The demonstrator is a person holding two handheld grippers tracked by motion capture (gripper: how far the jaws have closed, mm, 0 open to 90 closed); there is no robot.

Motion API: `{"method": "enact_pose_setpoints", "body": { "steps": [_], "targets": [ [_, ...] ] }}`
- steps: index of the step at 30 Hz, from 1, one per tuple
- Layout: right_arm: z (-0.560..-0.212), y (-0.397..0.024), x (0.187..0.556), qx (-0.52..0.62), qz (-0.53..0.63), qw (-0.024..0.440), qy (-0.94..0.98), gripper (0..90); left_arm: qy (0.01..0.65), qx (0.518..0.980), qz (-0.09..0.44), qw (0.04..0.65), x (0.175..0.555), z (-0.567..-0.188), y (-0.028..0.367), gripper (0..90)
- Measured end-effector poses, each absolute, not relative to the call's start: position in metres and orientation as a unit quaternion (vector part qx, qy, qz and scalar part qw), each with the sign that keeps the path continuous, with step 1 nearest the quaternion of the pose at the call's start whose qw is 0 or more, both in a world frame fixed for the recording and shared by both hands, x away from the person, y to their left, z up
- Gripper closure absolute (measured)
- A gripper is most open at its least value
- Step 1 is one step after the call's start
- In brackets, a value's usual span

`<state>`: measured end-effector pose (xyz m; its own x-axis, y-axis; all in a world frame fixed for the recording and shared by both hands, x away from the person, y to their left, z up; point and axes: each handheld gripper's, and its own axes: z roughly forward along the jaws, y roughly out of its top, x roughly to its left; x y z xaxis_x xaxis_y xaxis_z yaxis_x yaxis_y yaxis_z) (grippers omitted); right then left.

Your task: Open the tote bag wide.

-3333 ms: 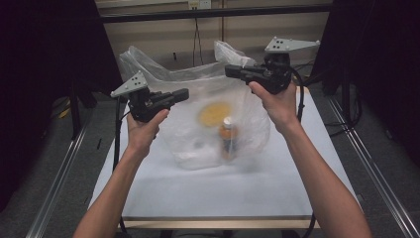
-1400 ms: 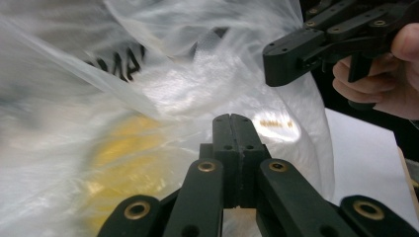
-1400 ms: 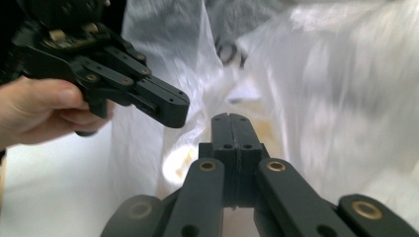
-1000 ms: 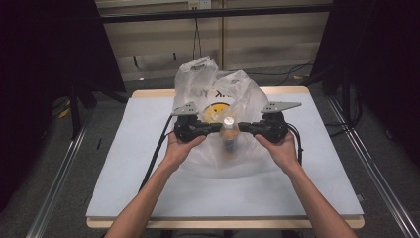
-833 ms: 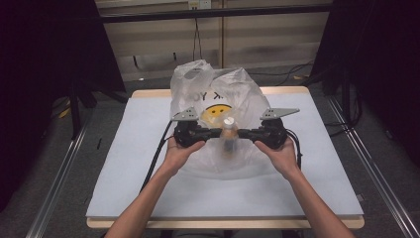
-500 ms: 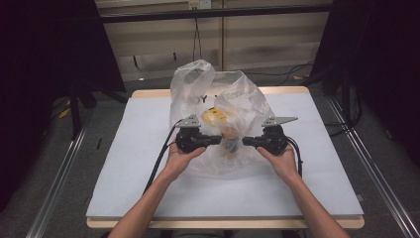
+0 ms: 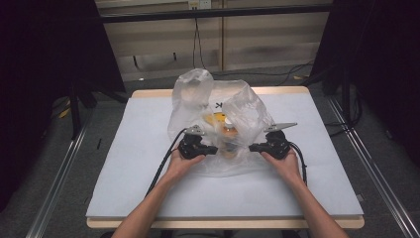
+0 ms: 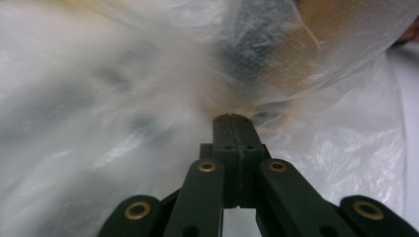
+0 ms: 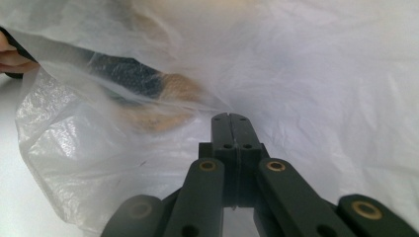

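Bag (image 7: 218, 119) between left tongs (image 7: 214, 149), right tongs (image 7: 251, 147), film pinched.

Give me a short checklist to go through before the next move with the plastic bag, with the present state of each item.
1. Left claw shut on the plastic bag: ok, its jaws are together with film at the tip.
2. Right claw shut on the bag: ok, the same picture.
3. Bottle inside the bag: ok, it shows through the film, between the two claws.
4. Bottle upright: cannot tell, the film blurs it.
5. Bag resting on the table: ok, its lower part lies on the white top.
6. Bag mouth closed: cannot tell, the folds hide it.
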<state>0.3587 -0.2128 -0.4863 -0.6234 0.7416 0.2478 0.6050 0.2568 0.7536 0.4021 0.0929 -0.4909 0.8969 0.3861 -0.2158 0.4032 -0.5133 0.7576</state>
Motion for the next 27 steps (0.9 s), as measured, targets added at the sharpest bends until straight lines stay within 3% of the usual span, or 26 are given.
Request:
{"method": "enact_pose_setpoints", "body": {
  "steps": [9,12,27],
  "targets": [
    [-0.493,-0.212,0.357,0.429,0.416,0.075,0.798,90.0,0.249,0.875,-0.009,0.416,0.403,-0.489,0.094,90.0],
    [-0.491,-0.214,0.356,0.416,0.438,0.085,0.792,90.0,0.226,0.877,-0.014,0.424,0.401,-0.486,0.097,90.0],
    [-0.427,-0.22,0.309,0.368,0.503,0.105,0.775,90.0,0.189,0.836,0.014,0.514,0.368,-0.428,0.116,90.0]
  ]
}}
